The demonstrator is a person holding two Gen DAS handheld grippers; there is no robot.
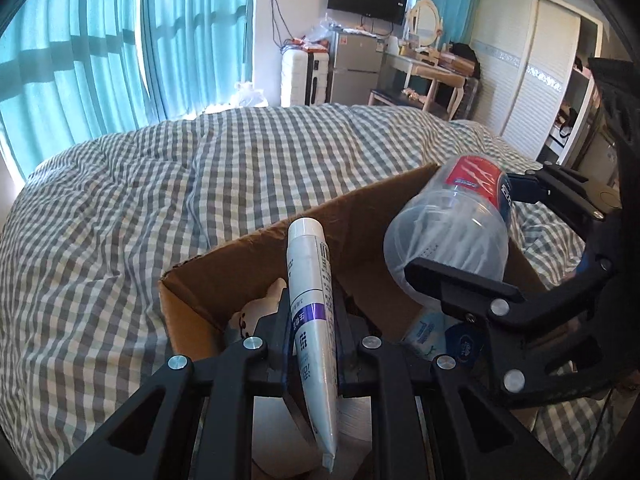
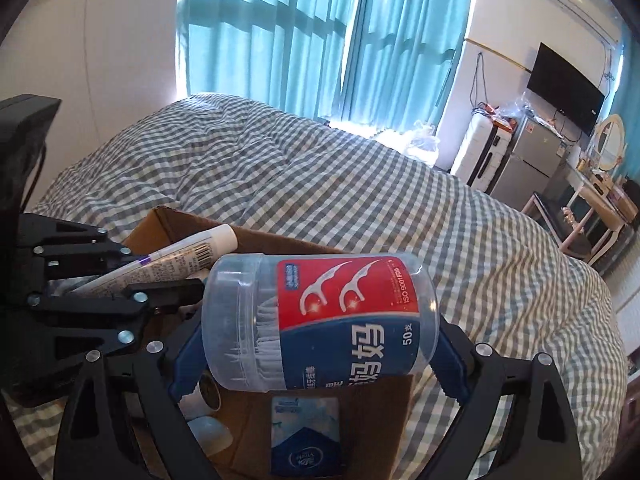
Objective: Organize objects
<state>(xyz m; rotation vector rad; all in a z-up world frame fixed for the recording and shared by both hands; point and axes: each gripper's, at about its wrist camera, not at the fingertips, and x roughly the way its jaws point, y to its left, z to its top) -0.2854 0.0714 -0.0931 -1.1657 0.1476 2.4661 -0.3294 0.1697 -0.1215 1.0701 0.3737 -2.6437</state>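
Item: floss-pick jar [image 2: 320,320], clear plastic, light, rigid, slick; right gripper [image 2: 316,354] fingers clamp its ends above cardboard box [image 1: 192,300] on bed [image 1: 160,180].
Item: tube [image 1: 312,308], soft, squashable; left gripper [image 1: 312,320] fingers pinch mid-body over box.

The left wrist view looks along its tool [image 1: 312,320], close above the cardboard box [image 1: 256,240], facing the bed [image 1: 120,200] at 12 o'clock. The right wrist view sits equally near, facing the curtains [image 2: 320,32]. Both share box, bed, television [image 2: 564,88].
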